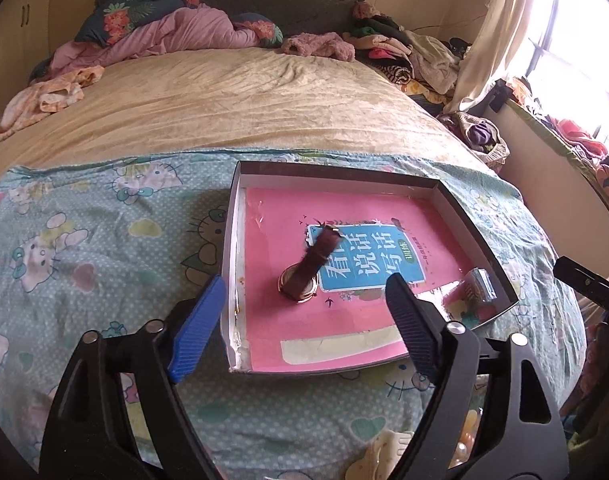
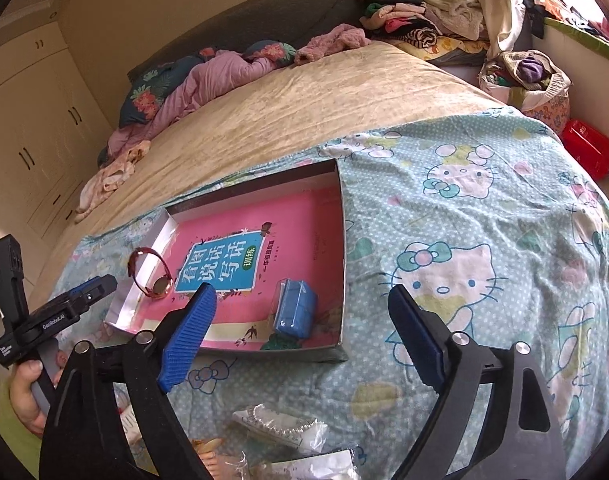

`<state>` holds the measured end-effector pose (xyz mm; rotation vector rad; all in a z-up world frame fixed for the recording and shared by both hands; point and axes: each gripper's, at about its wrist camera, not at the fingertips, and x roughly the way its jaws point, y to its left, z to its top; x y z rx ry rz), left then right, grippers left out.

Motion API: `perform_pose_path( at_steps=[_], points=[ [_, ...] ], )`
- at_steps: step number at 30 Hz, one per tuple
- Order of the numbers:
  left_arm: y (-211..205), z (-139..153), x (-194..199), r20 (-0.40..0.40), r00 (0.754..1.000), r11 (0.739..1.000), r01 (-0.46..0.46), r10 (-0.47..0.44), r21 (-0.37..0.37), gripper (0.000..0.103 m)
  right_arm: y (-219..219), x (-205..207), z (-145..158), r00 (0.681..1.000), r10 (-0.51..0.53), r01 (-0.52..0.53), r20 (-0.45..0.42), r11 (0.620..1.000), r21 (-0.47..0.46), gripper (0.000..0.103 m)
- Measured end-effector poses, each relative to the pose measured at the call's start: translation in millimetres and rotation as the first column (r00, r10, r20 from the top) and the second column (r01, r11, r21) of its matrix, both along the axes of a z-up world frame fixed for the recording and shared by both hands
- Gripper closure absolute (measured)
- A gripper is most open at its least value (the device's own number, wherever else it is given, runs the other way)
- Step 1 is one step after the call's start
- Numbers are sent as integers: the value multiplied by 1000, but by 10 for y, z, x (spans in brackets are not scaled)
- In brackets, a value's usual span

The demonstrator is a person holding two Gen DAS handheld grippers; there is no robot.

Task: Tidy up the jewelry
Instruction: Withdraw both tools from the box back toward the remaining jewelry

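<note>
A shallow box [image 1: 476, 216] is seen on the bed [image 1: 224, 96], on a cartoon-cat sheet [image 1: 84, 240], with a pink book [image 1: 344, 320] lying flat inside it. The box is the landmark here.

On the left side of the box a watch [image 1: 304, 280] is resting on the book — its round face down low, its dark red strap curled up in a loop. The left gripper [image 1: 300, 320] is held just in front of the box, and its jaws are spread wide with nothing between the pads. On the right side of the box a small blue packet [image 2: 294, 314] is lying near the front corner. The right gripper [image 2: 304, 328] is held over the front edge of the box, its jaws wide as well and nothing gripped.

So two pieces look to be set down in the box already, and the step in hand seems to be letting go and backing off. More pieces are waiting in front of the box, close to the person — a clear bag with a silvery chain [image 2: 280, 426] and other small bags [image 2: 316, 466]. One of these would probably be picked next, and a careful pinch on thin, slippery plastic would be needed.

Behind the box a pink blanket [image 1: 176, 34] and a heap of clothes [image 1: 404, 48] are piled, well out of the way. Nothing is blocking the box.
</note>
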<state>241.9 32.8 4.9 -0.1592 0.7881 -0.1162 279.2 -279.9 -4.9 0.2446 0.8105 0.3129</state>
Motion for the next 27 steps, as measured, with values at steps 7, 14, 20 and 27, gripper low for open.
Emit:
perform_pose_path(
  at_steps=[7, 14, 20, 27],
  points=[
    [-55, 226, -218, 52, 999, 1000, 5, -6, 17, 10, -74, -231, 261, 998, -9, 8, 64, 1000, 13, 6],
    [-100, 408, -414, 93, 996, 1000, 17, -19, 16, 10, -105, -485, 440, 993, 0, -1, 114, 1000, 9, 5],
    [-96, 476, -578, 110, 994, 1000, 26, -26, 4, 10, -134, -684, 501, 991, 5, -6, 134, 1000, 11, 5],
    [-111, 487, -756, 113, 993, 999, 42, -40, -14, 10, -168, -875, 496, 991, 11, -12, 134, 1000, 11, 4]
  ],
)
